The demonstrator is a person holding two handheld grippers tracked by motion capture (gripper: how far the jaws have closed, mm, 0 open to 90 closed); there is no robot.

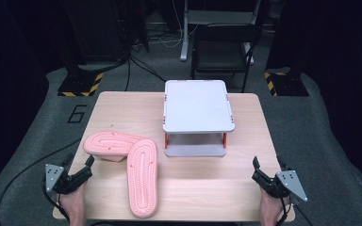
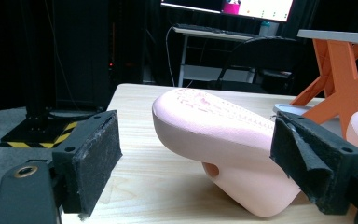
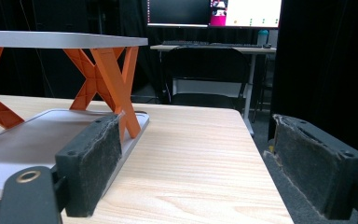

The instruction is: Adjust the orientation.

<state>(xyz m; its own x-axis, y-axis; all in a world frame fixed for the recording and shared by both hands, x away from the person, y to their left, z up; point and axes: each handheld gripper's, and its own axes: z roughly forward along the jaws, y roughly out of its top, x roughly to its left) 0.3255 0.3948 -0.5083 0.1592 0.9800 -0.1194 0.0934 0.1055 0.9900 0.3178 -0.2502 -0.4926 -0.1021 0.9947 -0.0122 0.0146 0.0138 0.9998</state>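
Observation:
Two pink slippers lie sole-up on the wooden table (image 1: 198,188). One slipper (image 1: 109,144) lies crosswise at the left, and the other slipper (image 1: 143,176) leans on it and runs toward the near edge. A two-shelf rack (image 1: 197,104) with grey shelves and orange legs stands at the table's middle back. My left gripper (image 1: 81,164) rests open at the near left, apart from the slippers. In the left gripper view the crosswise slipper (image 2: 219,144) lies ahead between my open jaws, untouched. My right gripper (image 1: 266,165) stands open at the near right corner, holding nothing.
The rack's lower shelf (image 3: 32,140) and orange legs (image 3: 107,79) sit left of my right gripper. Beyond the table stand a black chair (image 1: 221,52), a desk with a monitor (image 3: 214,11), and black stands with striped bases (image 1: 80,84). Cables trail over the grey floor.

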